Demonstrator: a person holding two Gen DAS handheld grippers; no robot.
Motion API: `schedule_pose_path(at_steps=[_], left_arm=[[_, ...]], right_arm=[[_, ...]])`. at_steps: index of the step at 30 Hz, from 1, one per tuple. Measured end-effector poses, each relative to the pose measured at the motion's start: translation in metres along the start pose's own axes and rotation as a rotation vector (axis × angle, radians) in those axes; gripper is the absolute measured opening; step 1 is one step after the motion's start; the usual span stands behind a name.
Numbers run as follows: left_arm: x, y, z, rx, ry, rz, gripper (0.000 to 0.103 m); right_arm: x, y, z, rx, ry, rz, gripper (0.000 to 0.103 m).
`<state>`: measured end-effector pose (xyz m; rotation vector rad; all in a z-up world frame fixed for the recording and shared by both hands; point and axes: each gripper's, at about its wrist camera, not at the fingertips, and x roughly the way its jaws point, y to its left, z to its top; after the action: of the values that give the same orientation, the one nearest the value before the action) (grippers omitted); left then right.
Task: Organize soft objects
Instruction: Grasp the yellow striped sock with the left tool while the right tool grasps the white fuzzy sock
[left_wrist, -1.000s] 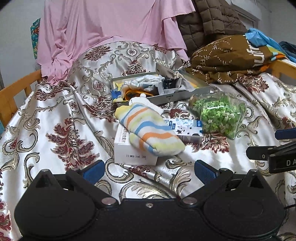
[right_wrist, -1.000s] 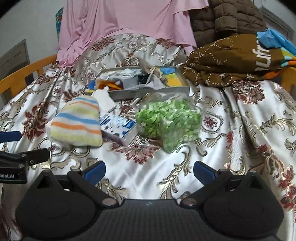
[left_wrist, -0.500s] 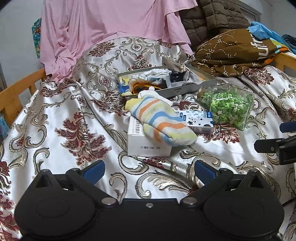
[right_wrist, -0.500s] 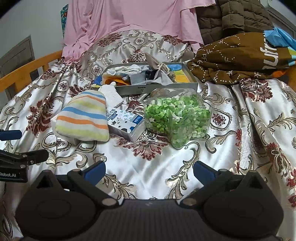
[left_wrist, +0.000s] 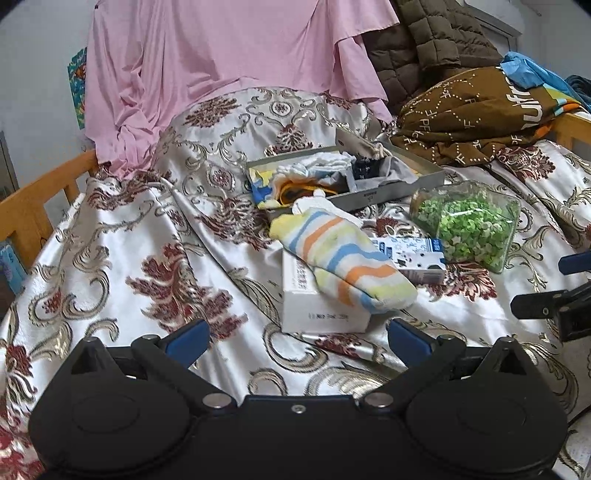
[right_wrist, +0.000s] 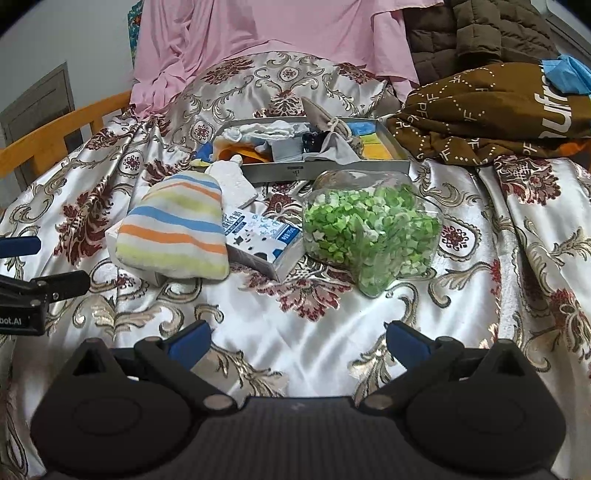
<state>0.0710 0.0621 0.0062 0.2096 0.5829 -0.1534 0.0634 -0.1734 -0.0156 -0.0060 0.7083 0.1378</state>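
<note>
Striped sock (left_wrist: 341, 258) draped over white box (left_wrist: 314, 302); both hand-held grippers (left_wrist: 297, 332) (right_wrist: 297, 332) wide, empty.

Bare bedspread (right_wrist: 295, 325) is lying open in front of the striped sock (right_wrist: 173, 236). Behind the sock, a gray tray (right_wrist: 328, 168) is blocking the way; right of the sock, a printed carton (right_wrist: 258, 240) and jar of green stars (right_wrist: 369, 229) are crowding in, touching.

The left black two-finger gripper with blue pads (left_wrist: 297, 334) hovers with its jaws spread wide, holding nothing. The right black two-finger gripper with blue pads (right_wrist: 297, 336) hangs level beside it, equally wide apart and empty.
</note>
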Motion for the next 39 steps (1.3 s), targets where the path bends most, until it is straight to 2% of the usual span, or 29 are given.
schedule_pose_path(at_steps=[14, 22, 31, 39], left_arm=[[0.004, 0.015, 0.032, 0.007, -0.085, 0.011, 0.102], [0.023, 0.021, 0.053, 0.028, -0.108, 0.002, 0.102], [0.068, 0.030, 0.070, 0.024, -0.067, -0.078, 0.102], [0.107, 0.027, 0.076, 0.040, -0.048, -0.159, 0.102]], right_arm=[[0.017, -0.008, 0.036, 0.000, -0.045, -0.025, 0.103], [0.041, -0.014, 0.080, -0.012, -0.054, -0.016, 0.103], [0.099, 0.002, 0.145, -0.175, -0.057, 0.021, 0.103], [0.145, 0.022, 0.170, -0.262, -0.012, 0.074, 0.103]])
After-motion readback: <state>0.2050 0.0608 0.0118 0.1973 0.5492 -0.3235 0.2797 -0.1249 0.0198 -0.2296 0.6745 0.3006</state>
